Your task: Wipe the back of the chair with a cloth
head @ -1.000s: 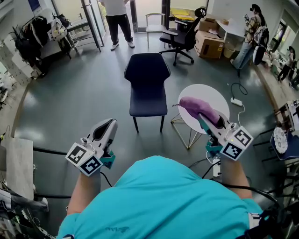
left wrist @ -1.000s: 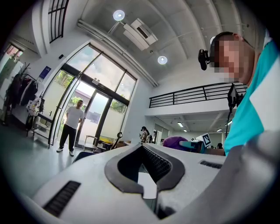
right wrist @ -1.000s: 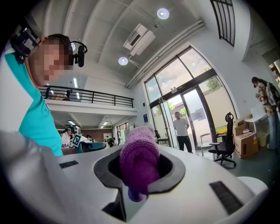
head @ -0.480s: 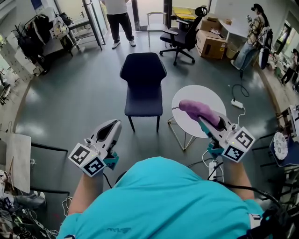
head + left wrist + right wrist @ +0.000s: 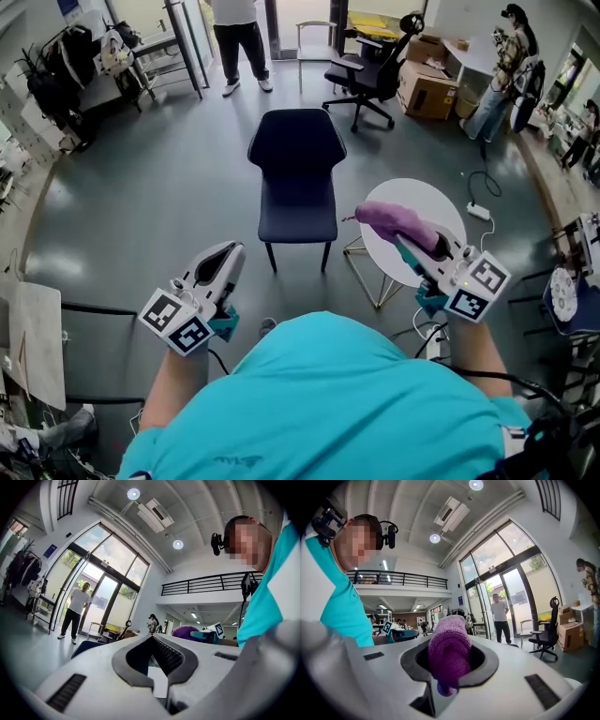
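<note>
Jaws of the right gripper point(image 5: 411, 246) clamp a purple cloth point(image 5: 392, 220) — left gripper point(image 5: 223, 253) jaws together, holding nothing — dark chair point(image 5: 296, 164) well ahead.

An open office or lab hall: office chair point(image 5: 367, 70), boxes point(image 5: 427, 89), glass doors point(image 5: 513, 604), mezzanine railing point(image 5: 206, 583).

Btw. us and the chair point(image 5: 297, 173) we see only bare floor point(image 5: 169, 197), so the left gripper point(image 5: 225, 251) has a free way fwd. and to the chair's left side. On the right it is narrow: the round white table point(image 5: 433, 202) stands just beside the seat, under the right gripper point(image 5: 405, 242). Behind the chair back there is free floor. The office chair point(image 5: 370, 70), the cardboard box point(image 5: 422, 89) and a person point(image 5: 234, 42) are well apart.
</note>
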`<action>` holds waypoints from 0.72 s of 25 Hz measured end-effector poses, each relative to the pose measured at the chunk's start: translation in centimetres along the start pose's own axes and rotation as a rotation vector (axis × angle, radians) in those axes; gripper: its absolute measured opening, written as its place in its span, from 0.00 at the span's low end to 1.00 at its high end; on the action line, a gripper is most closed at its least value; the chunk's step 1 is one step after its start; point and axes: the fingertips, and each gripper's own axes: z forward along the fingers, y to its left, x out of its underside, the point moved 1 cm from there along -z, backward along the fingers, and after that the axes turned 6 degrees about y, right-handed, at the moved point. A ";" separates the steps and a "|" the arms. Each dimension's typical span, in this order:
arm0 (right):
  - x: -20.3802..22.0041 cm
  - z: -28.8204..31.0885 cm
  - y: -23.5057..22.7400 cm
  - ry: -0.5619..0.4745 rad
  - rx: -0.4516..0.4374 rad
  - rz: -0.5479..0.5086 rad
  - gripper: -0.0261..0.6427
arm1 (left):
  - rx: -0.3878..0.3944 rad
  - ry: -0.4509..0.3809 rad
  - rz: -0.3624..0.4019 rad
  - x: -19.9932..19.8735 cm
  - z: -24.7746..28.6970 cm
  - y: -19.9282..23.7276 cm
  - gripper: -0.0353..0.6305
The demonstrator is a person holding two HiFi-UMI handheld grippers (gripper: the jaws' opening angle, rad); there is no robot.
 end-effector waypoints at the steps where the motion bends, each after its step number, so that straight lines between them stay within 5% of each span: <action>1: -0.5 1.9 0.3 -0.003 0.009 0.000 0.16 | 0.014 -0.002 0.000 -0.6 -0.3 1.9 0.06; 11: -4.2 15.7 0.9 -0.041 0.088 0.000 0.17 | 0.116 0.021 0.047 -6.2 -2.1 16.1 0.06; 18: -4.0 19.5 -2.1 -0.016 0.102 0.024 0.17 | 0.133 0.041 0.009 -5.7 -0.1 20.1 0.06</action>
